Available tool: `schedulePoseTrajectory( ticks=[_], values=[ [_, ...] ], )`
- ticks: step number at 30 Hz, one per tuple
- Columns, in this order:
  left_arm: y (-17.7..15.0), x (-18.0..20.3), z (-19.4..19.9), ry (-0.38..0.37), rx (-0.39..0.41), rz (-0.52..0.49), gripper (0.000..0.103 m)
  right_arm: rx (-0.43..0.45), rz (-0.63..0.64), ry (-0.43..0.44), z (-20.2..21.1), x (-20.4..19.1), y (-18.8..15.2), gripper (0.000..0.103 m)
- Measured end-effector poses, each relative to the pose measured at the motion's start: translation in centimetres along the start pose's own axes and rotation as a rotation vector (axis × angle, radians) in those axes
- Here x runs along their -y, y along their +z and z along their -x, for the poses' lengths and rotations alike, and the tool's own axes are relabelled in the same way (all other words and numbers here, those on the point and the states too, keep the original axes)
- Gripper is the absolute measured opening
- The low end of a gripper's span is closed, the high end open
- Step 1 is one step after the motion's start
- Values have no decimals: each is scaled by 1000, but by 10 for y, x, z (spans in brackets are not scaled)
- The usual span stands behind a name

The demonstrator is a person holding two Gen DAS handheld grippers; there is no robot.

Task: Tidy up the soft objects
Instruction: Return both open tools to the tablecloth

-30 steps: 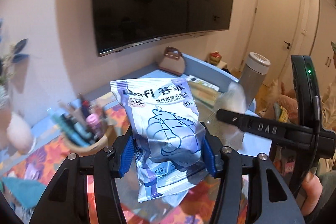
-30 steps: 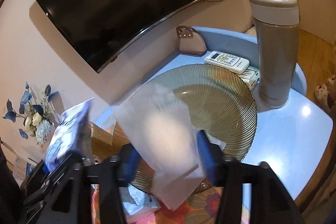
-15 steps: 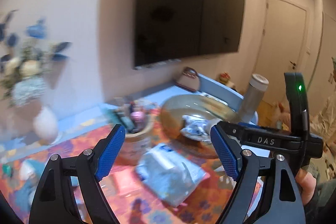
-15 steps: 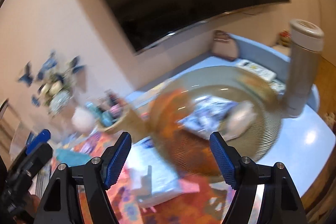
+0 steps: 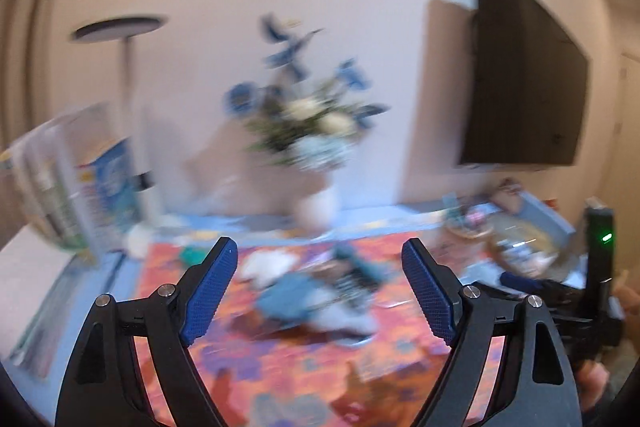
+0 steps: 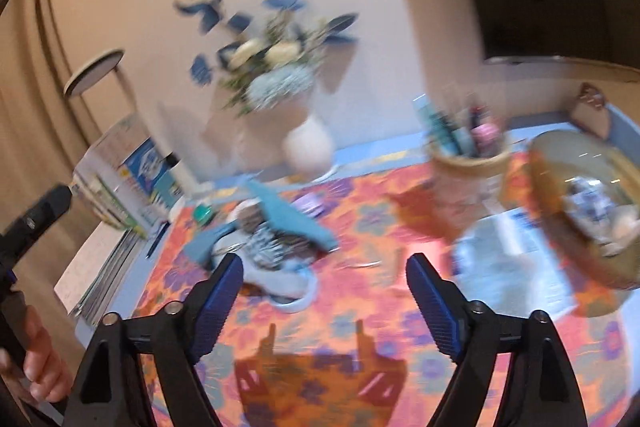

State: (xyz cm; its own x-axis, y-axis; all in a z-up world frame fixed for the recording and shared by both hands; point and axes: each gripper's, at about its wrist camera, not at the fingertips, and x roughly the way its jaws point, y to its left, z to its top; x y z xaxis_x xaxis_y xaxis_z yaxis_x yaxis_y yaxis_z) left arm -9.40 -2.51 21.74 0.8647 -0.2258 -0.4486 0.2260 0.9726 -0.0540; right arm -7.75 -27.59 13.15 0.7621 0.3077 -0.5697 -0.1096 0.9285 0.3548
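left wrist view: the left gripper (image 5: 316,291) fills the lower frame, its blue pads spread wide with nothing between them. through the gap, at frame centre, lies a blurred heap of soft items (image 5: 320,291) in blue and teal on the orange floral cloth (image 5: 304,359). the heap is loose and unsorted, so it is judged the next pick target. a flower vase (image 5: 316,203) stands behind it, clear of the approach line. the glass bowl (image 5: 520,247) sits at the right edge.

right wrist view: the right gripper (image 6: 324,291) is likewise spread and empty, aimed at the same heap (image 6: 272,239), centre-left. the bowl (image 6: 580,207) at the right edge holds packets (image 6: 592,211), apparently the collection point. a pen cup (image 6: 468,163) stands just beside the bowl. motion blur hides finer detail.
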Motion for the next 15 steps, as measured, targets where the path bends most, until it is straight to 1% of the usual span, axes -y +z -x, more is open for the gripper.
schedulePoseTrajectory(
  ticks=[2, 4, 5, 6, 7, 8, 9, 11, 12, 13, 14, 15],
  values=[
    [-23, -24, -12, 42, -42, 30, 85, -22, 22, 11, -21, -14, -10, 83],
    [-48, -44, -33, 92, -84, 62, 85, -18, 59, 10, -39, -26, -23, 83],
    [-60, -50, -43, 148, -100, 61, 84, 10, 100, 6, -47, -32, -32, 83],
    [-77, -54, -59, 240, -130, 40, 84, 34, 144, -12, -54, -38, -40, 83],
    [-86, -56, -68, 278, -150, 20, 84, 41, 179, -38, -60, -42, -47, 84],
    [-100, -57, -79, 289, -170, 2, 84, 35, 205, -61, -67, -45, -53, 84],
    [-111, -60, -88, 264, -182, 11, 85, 20, 221, -67, -74, -46, -59, 84],
    [-127, -69, -100, 200, -214, 75, 85, -12, 218, -41, -85, -42, -67, 83],
    [-135, -76, -105, 170, -226, 121, 85, -31, 216, -48, -91, -41, -70, 84],
    [-142, -83, -112, 163, -248, 156, 84, -37, 221, -57, -93, -41, -70, 83],
    [-144, -86, -117, 173, -287, 178, 84, -36, 223, -57, -94, -41, -70, 84],
    [-143, -91, -120, 169, -303, 197, 85, -40, 226, -55, -95, -42, -71, 85]
  ],
)
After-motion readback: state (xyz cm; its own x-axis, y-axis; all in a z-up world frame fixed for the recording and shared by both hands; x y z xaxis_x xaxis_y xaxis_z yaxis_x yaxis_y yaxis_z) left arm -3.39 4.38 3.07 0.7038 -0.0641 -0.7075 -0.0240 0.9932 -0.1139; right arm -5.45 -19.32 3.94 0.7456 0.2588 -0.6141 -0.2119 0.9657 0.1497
